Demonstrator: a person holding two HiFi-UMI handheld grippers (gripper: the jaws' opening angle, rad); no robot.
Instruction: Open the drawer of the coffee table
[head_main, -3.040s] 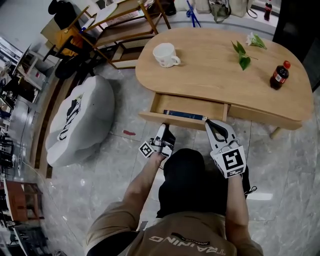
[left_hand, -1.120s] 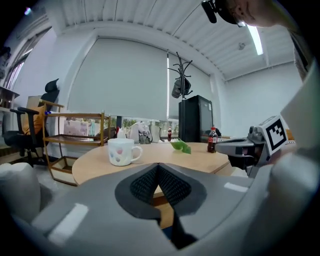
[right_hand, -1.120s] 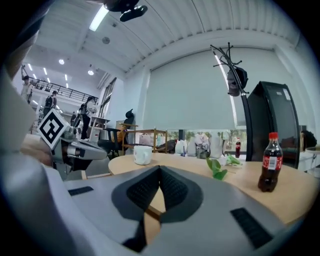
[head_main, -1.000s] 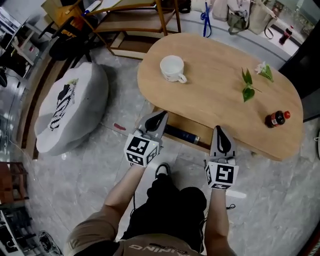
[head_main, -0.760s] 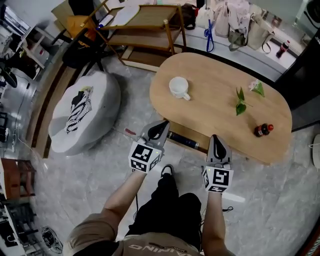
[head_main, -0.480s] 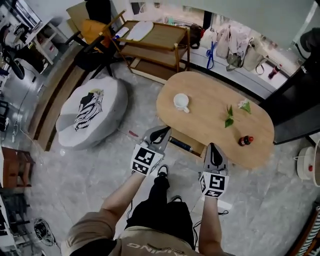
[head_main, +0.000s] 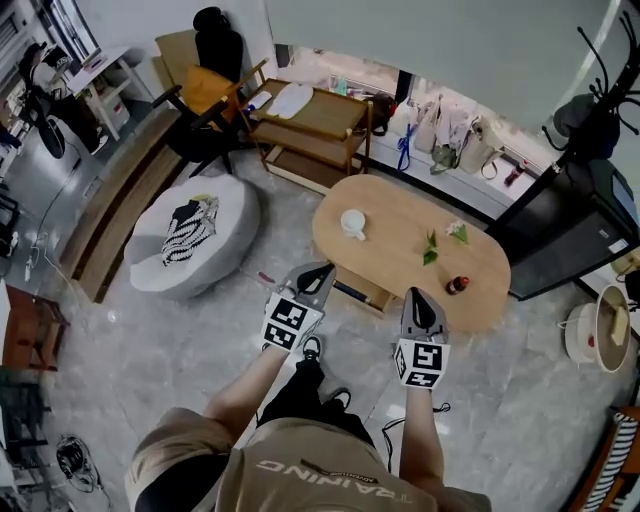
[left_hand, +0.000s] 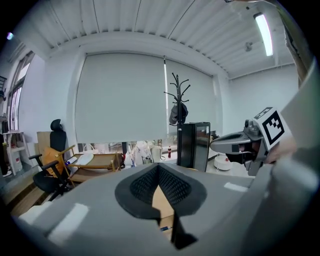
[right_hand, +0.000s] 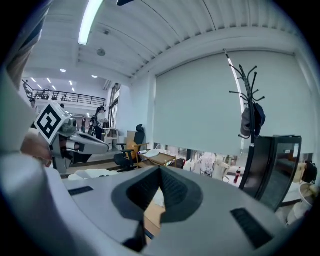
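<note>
The oval wooden coffee table (head_main: 395, 238) stands far below me in the head view. Its drawer (head_main: 357, 292) juts out from the near side, pulled open, with a dark flat thing inside. My left gripper (head_main: 321, 271) is held high over the drawer's left end, shut and empty. My right gripper (head_main: 416, 298) hangs above the table's near edge, also shut with nothing in it. In the left gripper view the left gripper (left_hand: 159, 170) has its pads meeting, and a strip of table shows below them. The right gripper view shows the right gripper (right_hand: 160, 171) the same way.
On the table sit a white cup (head_main: 352, 222), a leafy sprig (head_main: 430, 248) and a small dark bottle (head_main: 459, 285). A grey pouf (head_main: 195, 232) lies to the left, a wooden rack (head_main: 305, 125) behind, a black cabinet (head_main: 565, 225) and coat stand (head_main: 600, 80) to the right.
The person has stood up. Both grippers rose with the head camera, so the table and room look smaller and farther below. The drawer stays open.
</note>
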